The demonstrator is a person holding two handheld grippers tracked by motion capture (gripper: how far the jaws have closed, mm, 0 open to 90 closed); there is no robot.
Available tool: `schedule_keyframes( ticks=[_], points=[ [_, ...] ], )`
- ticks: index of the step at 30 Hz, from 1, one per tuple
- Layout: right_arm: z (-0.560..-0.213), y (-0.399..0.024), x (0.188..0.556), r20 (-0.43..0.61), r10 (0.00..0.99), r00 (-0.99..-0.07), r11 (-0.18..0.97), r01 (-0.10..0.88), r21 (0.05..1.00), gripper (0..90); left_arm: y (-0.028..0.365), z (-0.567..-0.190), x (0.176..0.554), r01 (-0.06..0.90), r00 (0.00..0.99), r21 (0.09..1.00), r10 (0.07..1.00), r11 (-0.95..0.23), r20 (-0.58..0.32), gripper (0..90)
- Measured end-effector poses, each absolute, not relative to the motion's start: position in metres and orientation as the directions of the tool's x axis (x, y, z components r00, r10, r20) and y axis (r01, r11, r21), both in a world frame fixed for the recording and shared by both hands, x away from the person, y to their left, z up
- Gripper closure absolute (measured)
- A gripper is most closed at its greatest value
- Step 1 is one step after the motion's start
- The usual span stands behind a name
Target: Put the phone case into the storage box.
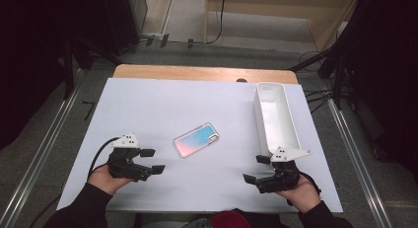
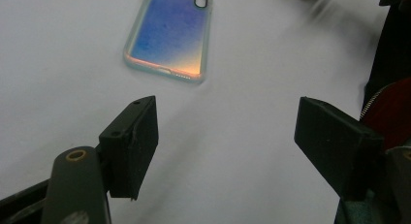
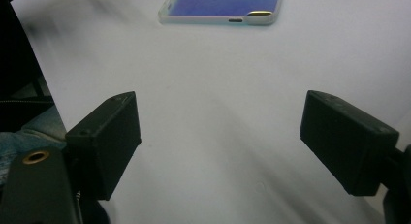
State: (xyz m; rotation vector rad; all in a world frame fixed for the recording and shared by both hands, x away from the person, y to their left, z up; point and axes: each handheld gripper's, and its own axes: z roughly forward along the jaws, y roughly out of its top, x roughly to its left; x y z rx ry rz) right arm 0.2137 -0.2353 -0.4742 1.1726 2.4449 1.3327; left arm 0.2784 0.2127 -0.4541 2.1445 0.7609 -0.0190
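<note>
Both the left gripper [image 1: 152, 160] and right gripper [image 1: 256, 169] gape empty; the iridescent pink-blue rectangular phone case [image 1: 196, 139] lies flat at the left gripper's two o'clock.

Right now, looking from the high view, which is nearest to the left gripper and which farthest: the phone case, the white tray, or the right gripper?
1. Phone case, just right of the left gripper, mid-table.
2. Right gripper, across the near edge.
3. White tray, along the table's right side; its near end lies about as far as the right gripper, so that ranking is loose.
</note>
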Motion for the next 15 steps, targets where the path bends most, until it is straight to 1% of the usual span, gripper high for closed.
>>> schedule_keyframes(
  ticks=[8, 15],
  points=[
    [-0.474, -0.235, 0.214, 0.243, 0.68, -0.692, 0.313, 0.574, 0.757, 13.2, 0.213, -0.452, 0.282, 0.53, 0.801, 0.73, 0.537, -0.431, -0.264, 23.7],
    [-0.475, -0.234, 0.214, 0.243, 0.678, -0.693, 0.32, 0.577, 0.752, 13.2, 0.202, -0.454, 0.296, 0.53, 0.799, 0.727, 0.545, -0.438, -0.254, 23.9]
  ],
)
